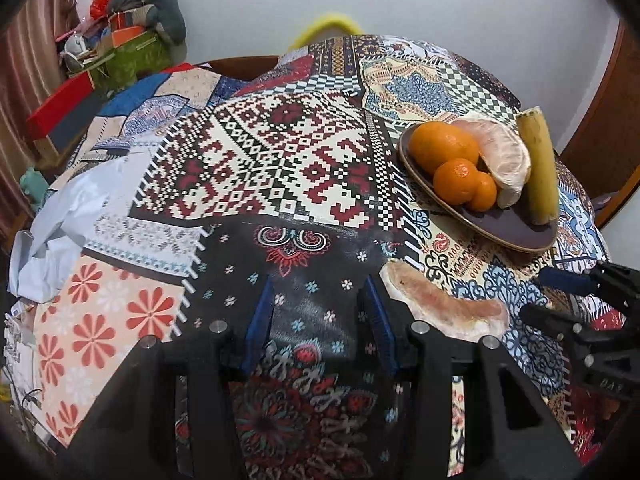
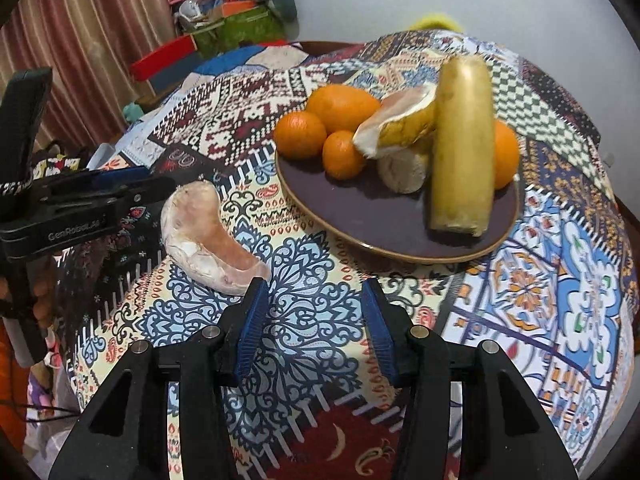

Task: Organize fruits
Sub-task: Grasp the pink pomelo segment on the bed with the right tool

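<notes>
A peeled pink pomelo segment [image 1: 444, 304] [image 2: 204, 236] lies on the patchwork tablecloth, in front of the dark plate [image 1: 500, 240] [image 2: 360, 240]. The plate holds several oranges [image 1: 444, 146] [image 2: 342, 106], pomelo pieces [image 1: 504, 152] [image 2: 400, 124] and a thick yellow stalk [image 1: 538, 164] [image 2: 462, 148]. My left gripper [image 1: 319, 284] [image 2: 100, 188] hovers open over the cloth just left of the loose segment, nothing between its blue pads. My right gripper [image 2: 315, 286] [image 1: 580, 292] is open too, and its left fingertip stands beside the segment's near end.
Crumpled white paper [image 1: 60, 220] lies at the table's left edge. A red box [image 1: 60, 104] [image 2: 164, 56] and a green bin of clutter [image 1: 132, 56] [image 2: 236, 28] stand behind the table by the curtain. A brown wooden panel [image 1: 604, 128] rises at the right.
</notes>
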The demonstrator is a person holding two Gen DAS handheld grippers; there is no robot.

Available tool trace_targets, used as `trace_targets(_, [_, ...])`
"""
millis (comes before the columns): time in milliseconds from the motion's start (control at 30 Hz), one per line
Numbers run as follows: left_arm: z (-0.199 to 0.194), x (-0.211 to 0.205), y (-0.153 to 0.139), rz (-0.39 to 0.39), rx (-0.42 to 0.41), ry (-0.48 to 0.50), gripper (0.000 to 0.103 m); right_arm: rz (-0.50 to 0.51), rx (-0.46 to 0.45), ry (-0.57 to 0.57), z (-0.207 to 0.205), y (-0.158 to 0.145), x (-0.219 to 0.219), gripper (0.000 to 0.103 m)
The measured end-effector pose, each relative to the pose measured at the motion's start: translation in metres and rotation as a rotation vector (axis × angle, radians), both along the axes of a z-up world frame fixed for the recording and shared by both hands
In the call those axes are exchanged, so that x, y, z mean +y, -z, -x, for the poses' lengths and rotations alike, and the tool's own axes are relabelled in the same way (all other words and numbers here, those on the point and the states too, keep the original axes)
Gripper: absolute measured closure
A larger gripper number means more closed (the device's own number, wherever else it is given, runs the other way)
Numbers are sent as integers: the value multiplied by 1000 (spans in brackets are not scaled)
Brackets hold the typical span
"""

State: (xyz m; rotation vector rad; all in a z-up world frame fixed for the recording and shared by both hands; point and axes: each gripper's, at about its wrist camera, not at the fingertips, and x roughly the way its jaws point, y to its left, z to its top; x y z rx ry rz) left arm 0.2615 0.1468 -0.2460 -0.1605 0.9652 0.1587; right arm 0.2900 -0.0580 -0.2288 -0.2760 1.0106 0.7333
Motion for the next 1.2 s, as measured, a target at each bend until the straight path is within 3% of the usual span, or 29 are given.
trace_targets(167, [-4, -6, 4, -36, 6, -3, 57, 15, 1, -17, 0, 4, 4, 58])
trace_targets(333, [1, -13, 0, -1, 5, -1, 57, -12, 16, -3, 2, 0, -8, 58])
trace_targets(800, [12, -92, 2, 27, 25, 157, 57, -13, 2, 63, 25, -19, -79, 58])
trace_targets(1200, [42, -72, -14, 64, -4, 124, 57, -31, -11, -62, 37, -23, -33, 58])
